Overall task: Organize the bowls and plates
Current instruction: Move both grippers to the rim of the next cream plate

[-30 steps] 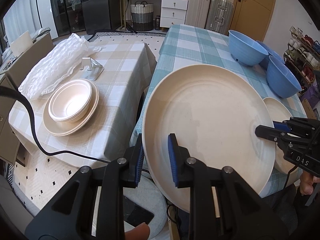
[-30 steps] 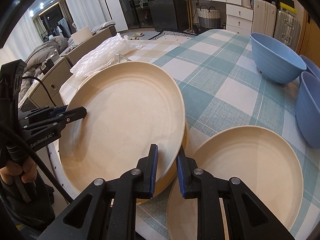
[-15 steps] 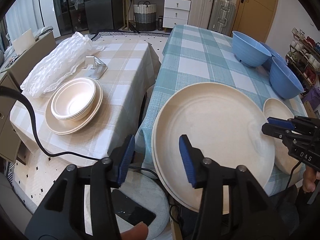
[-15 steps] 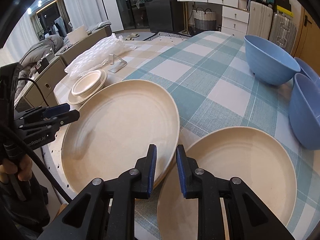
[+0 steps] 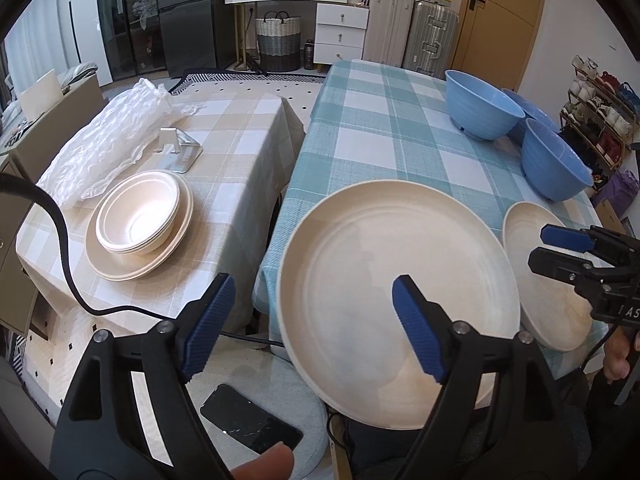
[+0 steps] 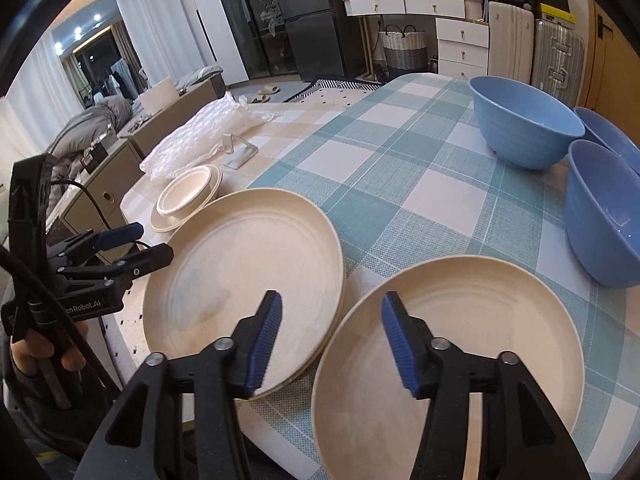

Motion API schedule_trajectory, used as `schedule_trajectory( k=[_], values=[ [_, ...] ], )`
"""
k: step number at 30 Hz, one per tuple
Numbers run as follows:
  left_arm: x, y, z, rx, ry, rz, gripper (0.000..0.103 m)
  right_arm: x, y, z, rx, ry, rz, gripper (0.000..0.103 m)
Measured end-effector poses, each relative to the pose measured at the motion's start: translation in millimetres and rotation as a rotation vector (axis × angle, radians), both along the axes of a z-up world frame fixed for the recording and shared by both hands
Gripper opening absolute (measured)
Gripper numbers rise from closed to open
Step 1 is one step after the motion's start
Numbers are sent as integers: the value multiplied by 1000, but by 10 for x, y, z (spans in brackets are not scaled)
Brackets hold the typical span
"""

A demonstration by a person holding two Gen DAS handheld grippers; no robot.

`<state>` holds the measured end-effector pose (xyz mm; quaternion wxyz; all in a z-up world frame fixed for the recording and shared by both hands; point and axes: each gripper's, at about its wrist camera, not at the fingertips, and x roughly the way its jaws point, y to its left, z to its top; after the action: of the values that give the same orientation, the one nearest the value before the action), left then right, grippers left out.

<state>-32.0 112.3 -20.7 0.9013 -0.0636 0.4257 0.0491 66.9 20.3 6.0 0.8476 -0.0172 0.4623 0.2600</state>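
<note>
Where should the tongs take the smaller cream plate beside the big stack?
By the near rim of the smaller cream plate, coming in low from the table's front edge: it lies flat, and that raised rim overhangs toward the right tongs, whose jaws are opening.

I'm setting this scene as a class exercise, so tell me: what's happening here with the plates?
A person holds a gripper in each hand over the teal checked table. A large cream plate sits on another near the table's edge, apparently just set down. The left gripper and right gripper are both opening, pressing on nothing. A second cream plate lies beside it, and three blue bowls wait farther back.
</note>
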Motion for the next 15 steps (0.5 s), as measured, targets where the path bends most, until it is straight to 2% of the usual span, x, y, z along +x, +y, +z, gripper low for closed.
schedule_trajectory(
  k=[1, 4, 6, 12, 15],
  values=[
    [-5, -41, 21, 2, -1, -8, 81, -10, -35, 15, 6, -3, -7, 72],
    [1, -151, 60, -1, -8, -38, 86, -46, -177, 54, 22, -10, -32, 79],
    [2, -225, 91, -2, -15, -53, 100, -88, -271, 81, 25, -17, -53, 84],
    [-3, -499, 217, -4, -38, -115, 101, -205, -574, 152, 34, -37, -116, 92],
    [-2, -656, 267, 1, -45, -151, 101, -266, -737, 197, 34, -55, -155, 93]
  ],
)
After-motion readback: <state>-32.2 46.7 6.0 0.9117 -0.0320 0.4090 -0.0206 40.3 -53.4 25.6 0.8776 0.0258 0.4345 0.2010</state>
